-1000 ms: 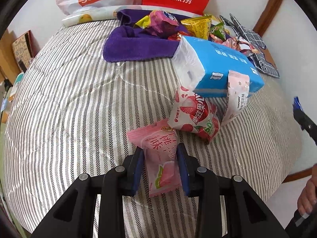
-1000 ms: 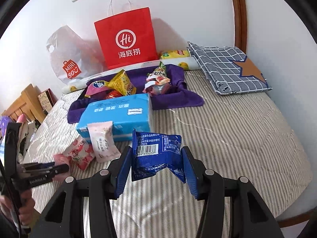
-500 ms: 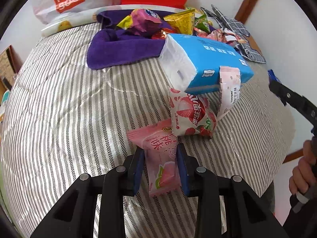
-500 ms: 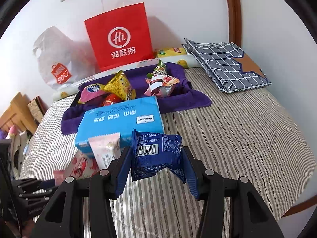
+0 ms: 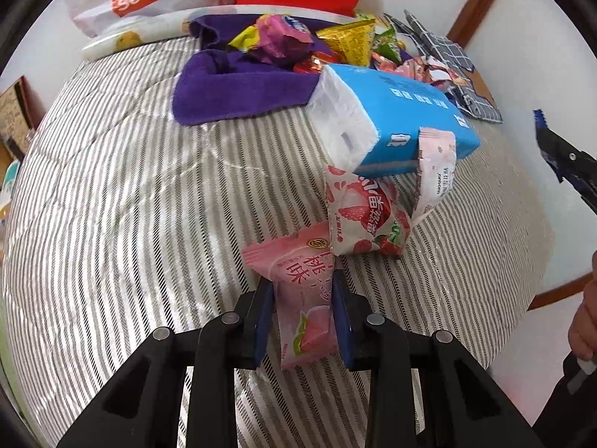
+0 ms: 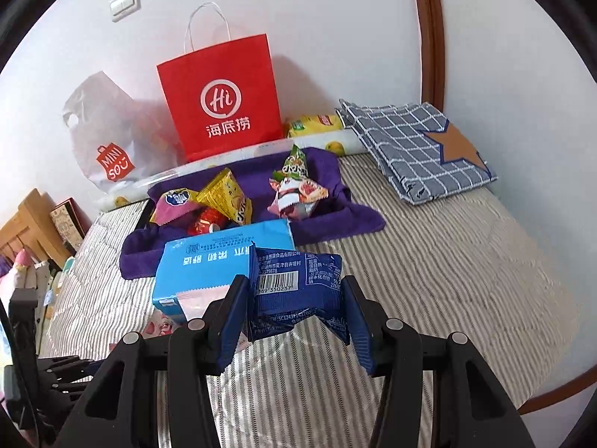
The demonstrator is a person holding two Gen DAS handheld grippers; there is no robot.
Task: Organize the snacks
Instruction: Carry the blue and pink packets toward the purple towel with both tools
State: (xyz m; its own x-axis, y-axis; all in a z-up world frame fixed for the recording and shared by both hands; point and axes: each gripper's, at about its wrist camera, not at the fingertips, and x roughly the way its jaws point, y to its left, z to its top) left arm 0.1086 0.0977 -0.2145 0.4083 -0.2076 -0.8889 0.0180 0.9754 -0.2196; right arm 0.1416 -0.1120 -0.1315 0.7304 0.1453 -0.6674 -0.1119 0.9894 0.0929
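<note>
My left gripper is shut on a pink peach snack packet, held low over the striped bed. Just ahead lie a strawberry snack packet and a pale pink packet leaning on a blue tissue pack. My right gripper is shut on a dark blue snack packet, held above the bed next to the tissue pack. Several snacks lie on a purple towel behind it.
A red paper bag and a white plastic bag stand against the wall. A folded checked cloth lies at the back right. The bed edge runs on the right. Wooden furniture stands left.
My right gripper has moved forward and left with the blue packet, closer to the tissue pack. My left gripper has moved slightly closer to the strawberry packet, still holding the pink packet.
</note>
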